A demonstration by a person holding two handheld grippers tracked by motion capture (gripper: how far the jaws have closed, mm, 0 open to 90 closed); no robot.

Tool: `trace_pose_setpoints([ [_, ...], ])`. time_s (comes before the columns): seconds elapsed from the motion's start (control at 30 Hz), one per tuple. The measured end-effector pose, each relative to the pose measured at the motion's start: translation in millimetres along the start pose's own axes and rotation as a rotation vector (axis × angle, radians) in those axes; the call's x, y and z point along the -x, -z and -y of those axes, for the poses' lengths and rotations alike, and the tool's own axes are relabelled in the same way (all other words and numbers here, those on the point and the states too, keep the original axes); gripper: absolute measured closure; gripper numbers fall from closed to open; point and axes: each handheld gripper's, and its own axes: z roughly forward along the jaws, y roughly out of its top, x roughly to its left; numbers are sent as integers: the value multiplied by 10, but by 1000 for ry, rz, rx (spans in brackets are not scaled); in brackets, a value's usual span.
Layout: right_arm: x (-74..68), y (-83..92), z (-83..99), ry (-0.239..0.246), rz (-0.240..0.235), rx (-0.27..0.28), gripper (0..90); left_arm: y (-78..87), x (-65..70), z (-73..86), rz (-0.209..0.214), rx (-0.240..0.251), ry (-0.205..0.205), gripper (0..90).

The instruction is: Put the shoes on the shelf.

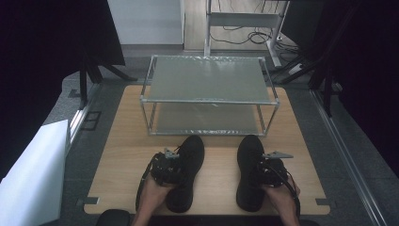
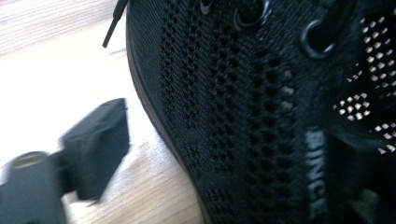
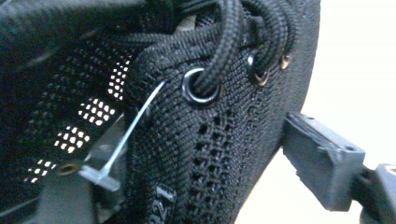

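Shoes sit near my table edge, my grippers half open astride their sides, rack just ahead.

left shoe | right shoe beside | rack behind, on table

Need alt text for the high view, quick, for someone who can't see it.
Two black shoes, left shoe and right shoe, lie side by side on a wooden table, toes toward a two-tier metal rack. A hand-held gripper sits at each: left gripper, right gripper.
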Motion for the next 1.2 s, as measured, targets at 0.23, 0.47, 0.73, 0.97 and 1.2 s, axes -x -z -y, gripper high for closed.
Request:
trace_pose_setpoints([
  [0.23,102,60,38,63,91,55,638,38,-144,-4,-23,18,25,553],
  [0.47,245,101,61,-24,47,109,765,76,-238,4,-55,51,50,754],
  [0.73,585,124,120,-249,-147,146,779,121,-511,68,74,92,182,791],
  [0.97,640,131,137,-373,-299,192,779,149,-549,47,143,155,286,794],
  [1.2,457,204,-11,-415,-442,261,777,270,-449,-5,235,253,367,794],
])
